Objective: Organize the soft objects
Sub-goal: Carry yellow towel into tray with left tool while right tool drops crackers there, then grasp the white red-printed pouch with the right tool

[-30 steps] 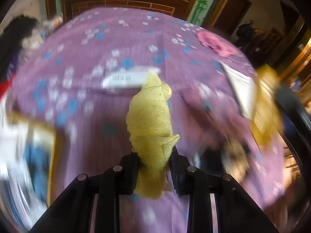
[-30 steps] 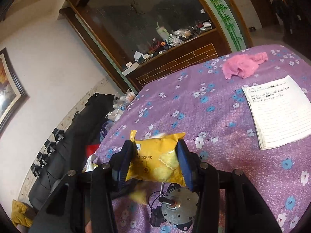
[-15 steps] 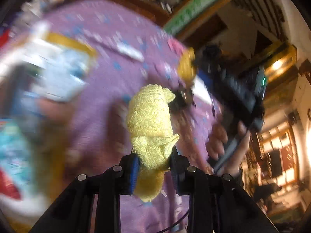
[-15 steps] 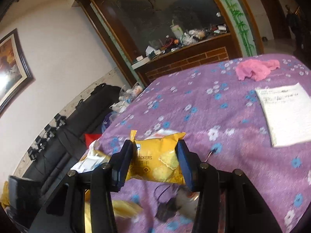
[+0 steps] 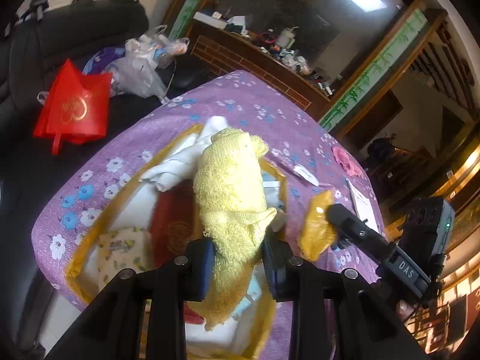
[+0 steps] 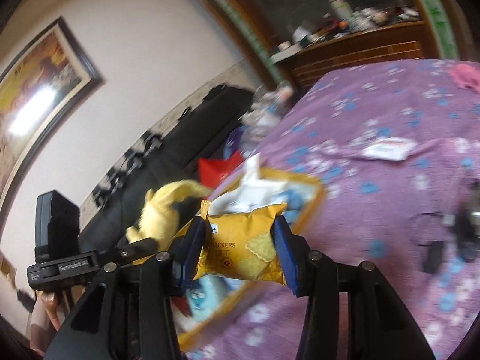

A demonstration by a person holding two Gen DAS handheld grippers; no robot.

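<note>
Jaws of the left gripper [image 5: 237,259] pinch a fluffy yellow terry towel [image 5: 231,198], held above a yellow-rimmed open box [image 5: 126,180] of white cloths and packets on the purple flowered bench cover [image 5: 240,102]. Just right of the box, the right gripper [image 6: 240,255] has its jaws clamped on an orange cracker packet [image 6: 243,249] — near the box's edge.

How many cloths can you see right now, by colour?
Yellow: 1, yellow towel in the left gripper
White: 1, white cloth in the box
Pink: 1, pink cloth on the tablecloth
Total: 3
</note>
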